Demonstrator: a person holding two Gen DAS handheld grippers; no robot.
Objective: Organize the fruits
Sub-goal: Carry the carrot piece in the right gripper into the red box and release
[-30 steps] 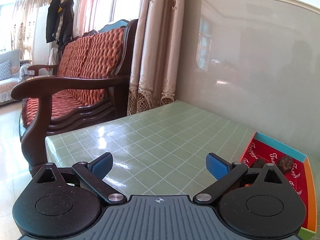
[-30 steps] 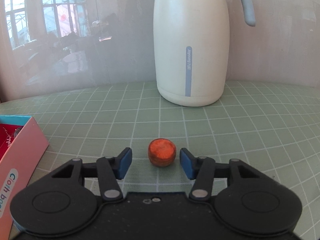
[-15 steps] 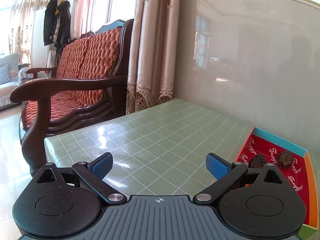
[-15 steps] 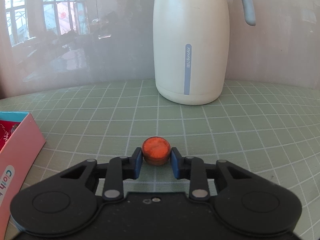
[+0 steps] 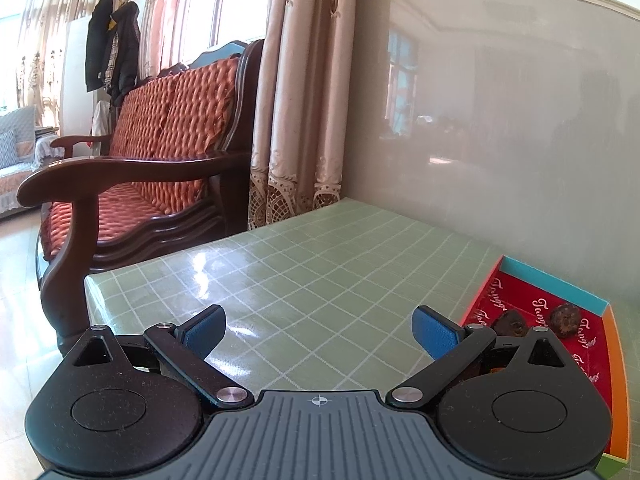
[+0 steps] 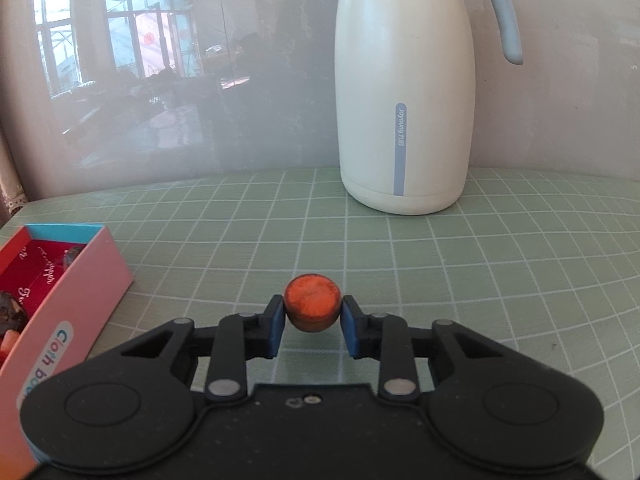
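Note:
In the right wrist view my right gripper [image 6: 313, 312] is shut on a small round orange-red fruit [image 6: 312, 302], its blue pads pressing both sides, just above the green checked tablecloth [image 6: 440, 272]. A pink box with a red lining [image 6: 76, 280] lies to its left and holds dark fruits. In the left wrist view my left gripper [image 5: 318, 330] stands open over the cloth with nothing between its fingers. The same box [image 5: 560, 312] shows at the right with two dark wrinkled fruits [image 5: 564, 320] inside.
A tall white thermos jug [image 6: 404, 92] with a grey handle stands at the back against the glossy wall. Left of the table are a wooden sofa with orange cushions [image 5: 152, 168] and a curtain [image 5: 304, 100]. The table's left edge [image 5: 92, 284] drops to the floor.
My right gripper closed on the orange-red fruit and lifted it slightly, and the view shifted so the pink box shows more. The left gripper stayed open and almost still.

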